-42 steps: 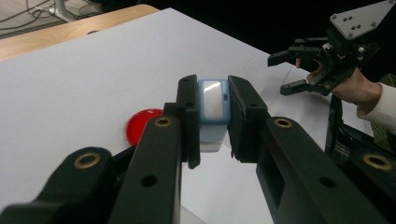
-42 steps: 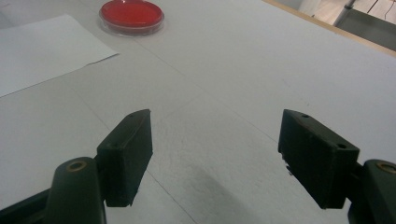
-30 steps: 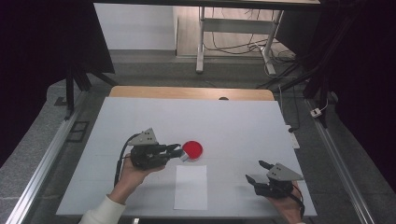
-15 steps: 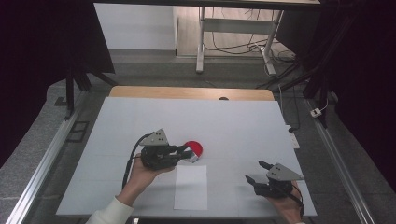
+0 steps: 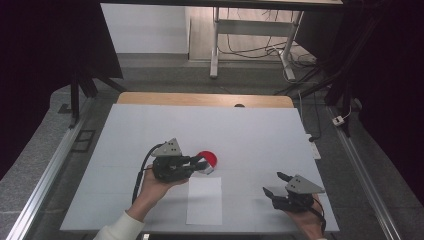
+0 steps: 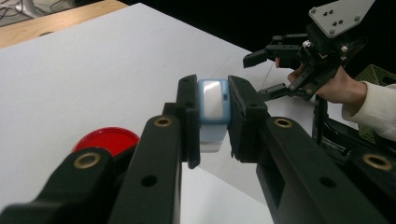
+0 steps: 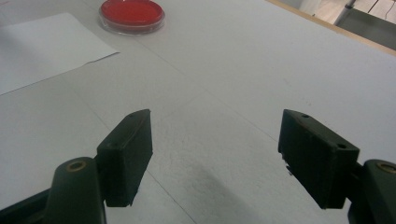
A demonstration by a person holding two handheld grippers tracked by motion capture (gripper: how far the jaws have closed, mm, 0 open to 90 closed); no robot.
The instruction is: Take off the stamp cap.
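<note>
1. Right now the left gripper (image 6: 211, 121) is clamping its fingers (image 6: 187, 116) on a small light-blue block (image 6: 214, 105), pressing on its two flat sides, with the block held just off the tabletop (image 5: 260, 135) and close beside the red dish (image 5: 207, 159).
2. Judging by its look, the block is behaving as a light, stiff plastic piece with a glossy face; a grip across the flat sides is looking safest, since the smooth face could be slippery.
3. Below and to one side, the red dish (image 6: 106, 139) is sitting flat; it is probably a shallow, brittle thing, best left unbumped.
4. Nearby, a white paper sheet (image 5: 204, 200) is lying flat just in front of the dish.
5. Farther out, the right gripper (image 5: 279, 185) is waiting with fingers (image 7: 126, 149) wide apart and holding nothing, near the tabletop's front edge.
6. Beyond the dish, plenty of bare tabletop is lying open toward the far wooden edge (image 5: 205, 99).
</note>
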